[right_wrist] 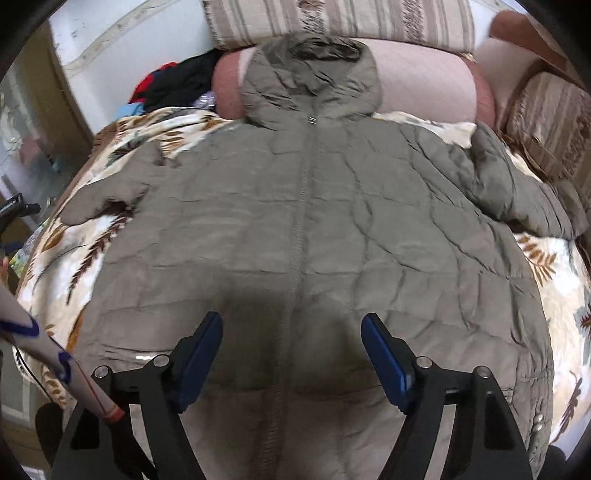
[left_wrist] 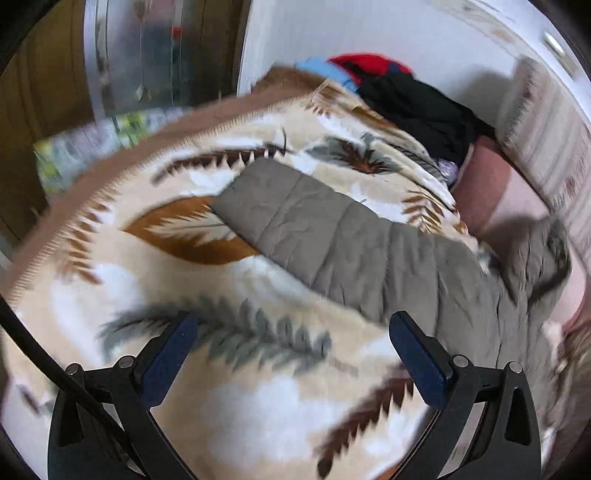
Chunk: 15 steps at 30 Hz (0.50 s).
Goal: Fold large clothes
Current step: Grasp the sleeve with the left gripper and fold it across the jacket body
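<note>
A large olive-grey quilted hooded jacket [right_wrist: 314, 221] lies spread front-up on a leaf-patterned blanket [right_wrist: 96, 236], zipper [right_wrist: 301, 206] closed, hood [right_wrist: 314, 74] at the far end. Its left sleeve [right_wrist: 110, 192] lies out flat; its right sleeve [right_wrist: 517, 192] is bunched. My right gripper [right_wrist: 291, 332] is open, just above the jacket's lower middle, empty. In the left wrist view the left sleeve [left_wrist: 332, 229] stretches across the blanket [left_wrist: 147, 280]. My left gripper [left_wrist: 291, 332] is open over the blanket, near the sleeve, empty.
A pile of black, red and blue clothes [left_wrist: 399, 88] lies at the far edge of the blanket. A pink bolster [right_wrist: 424, 77] and striped cushions [right_wrist: 340, 18] line the head end. A wall [left_wrist: 369, 33] and a glass door [left_wrist: 147, 51] stand behind.
</note>
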### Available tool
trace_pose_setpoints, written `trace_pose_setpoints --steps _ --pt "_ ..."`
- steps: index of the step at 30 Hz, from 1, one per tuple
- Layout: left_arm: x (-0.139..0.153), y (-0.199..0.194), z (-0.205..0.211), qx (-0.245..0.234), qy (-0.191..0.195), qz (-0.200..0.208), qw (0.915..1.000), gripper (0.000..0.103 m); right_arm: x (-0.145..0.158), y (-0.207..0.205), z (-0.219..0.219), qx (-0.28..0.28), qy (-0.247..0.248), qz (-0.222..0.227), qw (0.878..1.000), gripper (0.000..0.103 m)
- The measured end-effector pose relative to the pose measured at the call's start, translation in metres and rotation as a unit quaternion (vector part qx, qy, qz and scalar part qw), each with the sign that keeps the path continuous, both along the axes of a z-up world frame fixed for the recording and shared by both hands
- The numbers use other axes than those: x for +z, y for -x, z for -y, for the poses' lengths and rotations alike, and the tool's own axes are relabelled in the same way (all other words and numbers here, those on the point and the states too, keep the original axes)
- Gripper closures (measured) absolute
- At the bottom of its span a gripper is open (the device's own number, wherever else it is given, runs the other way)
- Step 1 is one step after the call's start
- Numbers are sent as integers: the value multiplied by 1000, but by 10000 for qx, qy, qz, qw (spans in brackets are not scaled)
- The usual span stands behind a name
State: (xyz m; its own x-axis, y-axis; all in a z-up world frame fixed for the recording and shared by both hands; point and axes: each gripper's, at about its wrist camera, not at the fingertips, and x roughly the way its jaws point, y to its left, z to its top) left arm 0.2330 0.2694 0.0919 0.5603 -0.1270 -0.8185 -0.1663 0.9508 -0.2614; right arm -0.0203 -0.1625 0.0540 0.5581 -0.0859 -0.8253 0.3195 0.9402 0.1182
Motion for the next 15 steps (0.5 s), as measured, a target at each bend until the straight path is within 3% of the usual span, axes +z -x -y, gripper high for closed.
trace_pose_setpoints --steps 2,5,7,11,14,15 --pt "-21 -25 -14 142 493 -177 9985 3 -9 -1 9 -93 -2 -94 9999 21" --pt "-55 -54 -28 283 1211 -421 9913 23 -20 -4 18 -151 -15 -226 9996 21" --pt "-70 -68 -29 326 1471 -484 9874 27 -24 -7 22 -197 28 -249 9995 21" --pt "-87 -92 -28 476 1582 -442 9853 27 -26 -15 23 -179 174 -252 9994 22" --pt "-85 -106 -27 599 1423 -418 9871 27 -29 -18 20 -135 305 -286 9990 21" --pt "-83 -112 -26 581 1255 -407 9896 50 -31 -19 20 -130 344 -308 9988 21"
